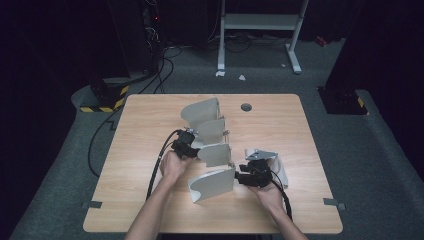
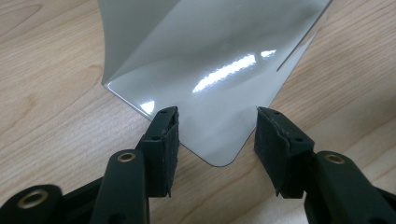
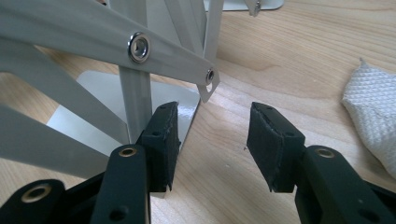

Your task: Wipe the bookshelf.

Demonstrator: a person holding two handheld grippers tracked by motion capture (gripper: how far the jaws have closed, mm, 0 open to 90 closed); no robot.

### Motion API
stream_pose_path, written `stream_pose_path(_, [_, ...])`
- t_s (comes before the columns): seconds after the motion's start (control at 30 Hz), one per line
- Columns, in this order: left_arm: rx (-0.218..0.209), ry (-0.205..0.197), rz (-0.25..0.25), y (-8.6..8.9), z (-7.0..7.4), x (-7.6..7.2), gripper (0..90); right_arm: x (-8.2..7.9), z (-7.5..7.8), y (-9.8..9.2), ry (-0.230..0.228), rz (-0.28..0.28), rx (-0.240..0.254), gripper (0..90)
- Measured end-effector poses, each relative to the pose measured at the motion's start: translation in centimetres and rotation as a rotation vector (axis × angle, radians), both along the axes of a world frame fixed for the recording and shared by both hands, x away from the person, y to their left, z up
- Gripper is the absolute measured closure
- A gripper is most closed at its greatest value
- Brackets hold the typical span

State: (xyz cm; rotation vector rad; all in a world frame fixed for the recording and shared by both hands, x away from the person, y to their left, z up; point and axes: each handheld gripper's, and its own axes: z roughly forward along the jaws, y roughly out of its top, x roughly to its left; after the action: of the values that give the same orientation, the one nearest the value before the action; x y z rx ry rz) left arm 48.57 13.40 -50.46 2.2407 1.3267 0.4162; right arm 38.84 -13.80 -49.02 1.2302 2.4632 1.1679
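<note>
A grey fold-out rack (image 1: 212, 150) of several glossy curved panels stands in the middle of the wooden table (image 1: 145, 120). My left gripper (image 1: 194, 145) is at the rack's left side. In the left gripper view it (image 2: 217, 112) is open, and the rounded corner of one panel (image 2: 210, 79) lies between its jaws, clear of the pads. My right gripper (image 1: 238, 178) is at the right end of the nearest panel (image 1: 212, 185). It (image 3: 212, 107) is open beside the rack's riveted scissor struts (image 3: 140, 46), with bare wood between its jaws.
A white cloth (image 1: 281, 170) lies on the table just right of my right gripper, seen also as the cloth (image 3: 371, 116) in the right gripper view. A round cable hole (image 1: 246, 107) is at the table's far edge. A white stand (image 1: 260, 22) and cables (image 1: 160, 70) are on the floor beyond.
</note>
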Motion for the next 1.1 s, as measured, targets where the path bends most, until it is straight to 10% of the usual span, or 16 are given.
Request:
stream_pose_path(0.5, [-0.006, 0.006, 0.018, 0.5, -0.1, -0.7, 41.7, -0.1, 0.5, -1.9, -0.043, -0.04, -0.035, 51.0])
stream_pose_path(0.83, [-0.014, -0.019, 0.057, 2.2, -0.4, -4.0, 35.2, -0.5, 3.0, -6.6, -0.122, -0.162, -0.009, 47.9])
stream_pose_path(1.1, [-0.025, -0.027, 0.08, 3.4, -0.7, -6.6, 28.3, 0.1, 1.9, -9.3, -0.103, -0.256, -0.104, 45.2])
